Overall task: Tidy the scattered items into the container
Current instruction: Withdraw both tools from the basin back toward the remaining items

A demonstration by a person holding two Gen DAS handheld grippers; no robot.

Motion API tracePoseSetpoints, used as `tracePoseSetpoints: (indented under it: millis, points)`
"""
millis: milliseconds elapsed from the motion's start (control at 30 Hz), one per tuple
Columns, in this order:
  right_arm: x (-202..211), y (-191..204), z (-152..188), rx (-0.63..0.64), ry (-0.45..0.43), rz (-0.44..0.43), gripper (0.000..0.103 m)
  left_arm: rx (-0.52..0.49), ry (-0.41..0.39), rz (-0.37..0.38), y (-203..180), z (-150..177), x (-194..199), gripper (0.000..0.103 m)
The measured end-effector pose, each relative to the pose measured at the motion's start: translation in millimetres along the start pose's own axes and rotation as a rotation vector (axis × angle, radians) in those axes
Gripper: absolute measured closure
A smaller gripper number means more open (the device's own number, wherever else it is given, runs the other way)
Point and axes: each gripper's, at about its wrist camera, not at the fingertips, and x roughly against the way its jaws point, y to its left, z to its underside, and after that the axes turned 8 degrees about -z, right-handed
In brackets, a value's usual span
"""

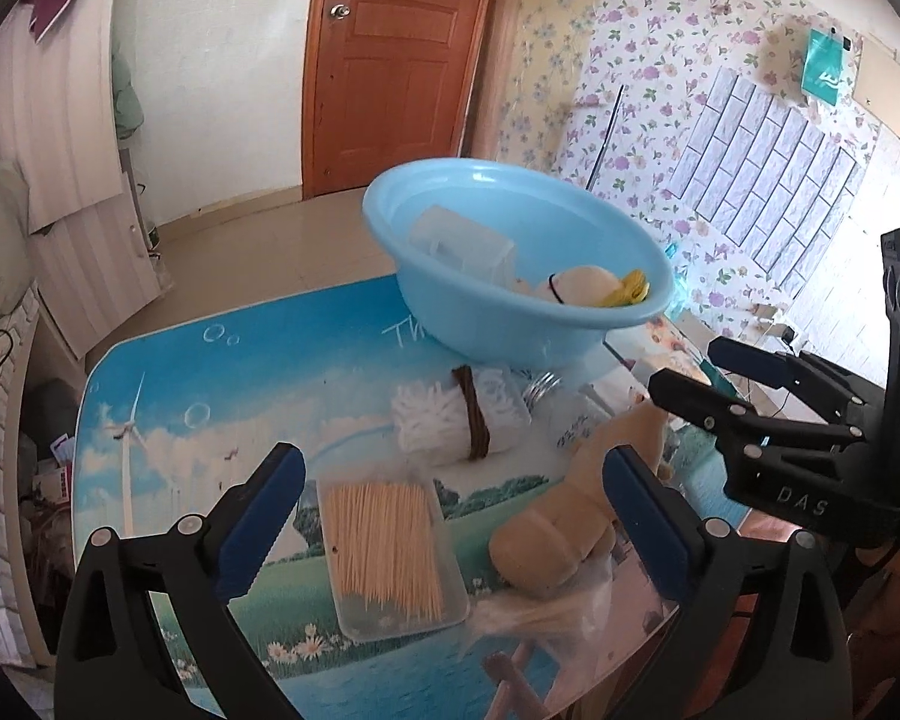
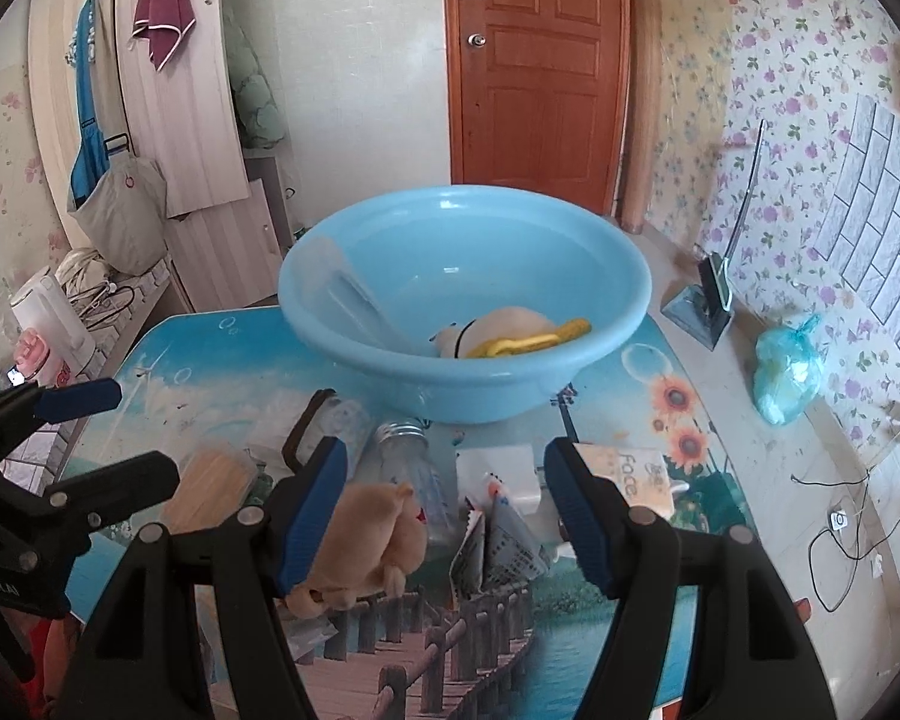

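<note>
A light blue basin (image 2: 570, 360) stands at the far side of the picture-printed table and holds a clear plastic box (image 1: 459, 240) and a cream plush with a yellow piece (image 2: 510, 330). My left gripper (image 1: 456, 510) is open above a clear box of toothpicks (image 1: 390, 552). To its right lies a tan plush toy (image 1: 564, 516), with a tied pack of cotton swabs (image 1: 450, 420) behind the box. My right gripper (image 2: 447, 498) is open over the tan plush toy (image 2: 372, 534), a glass jar (image 2: 414, 468) and folded paper packets (image 2: 498, 540). Neither gripper holds anything.
A card marked "Face" (image 2: 636, 474) and a white item (image 2: 498, 462) lie near the table's right edge. On the floor to the right are a green plastic bag (image 2: 789, 372), a dustpan (image 2: 708, 300) and cables (image 2: 840, 540). A kettle (image 2: 48, 312) stands at the left.
</note>
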Motion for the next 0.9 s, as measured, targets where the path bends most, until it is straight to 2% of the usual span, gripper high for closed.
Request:
tracePoseSetpoints:
  millis: [233, 500, 600, 733, 900]
  points:
    - [0.9, 4.1, 9.5, 0.013, 0.006, -0.004, 0.035, 0.001, 0.004, -0.021, 2.1, 9.3, -0.4, 0.003]
    - [4.5, 1.1, 24.0, 0.002, 0.018, -0.006, 0.035, 0.033, 0.006, -0.041, 18.1, 34.4, 2.0, 0.003]
    - [6.4, -1.6, 31.4, -0.005, 0.020, -0.005, 0.035, 0.029, 0.026, -0.093, 26.3, 47.2, -4.1, 0.003]
    - [9.2, -6.9, 39.8, -0.019, 0.026, -0.009, 0.035, 0.069, 0.056, -0.071, 36.6, 58.1, -8.9, 0.003]
    - [9.2, -14.3, 45.1, -0.035, 0.033, -0.011, 0.035, 0.076, 0.040, -0.085, 42.1, 66.0, -6.0, 0.003]
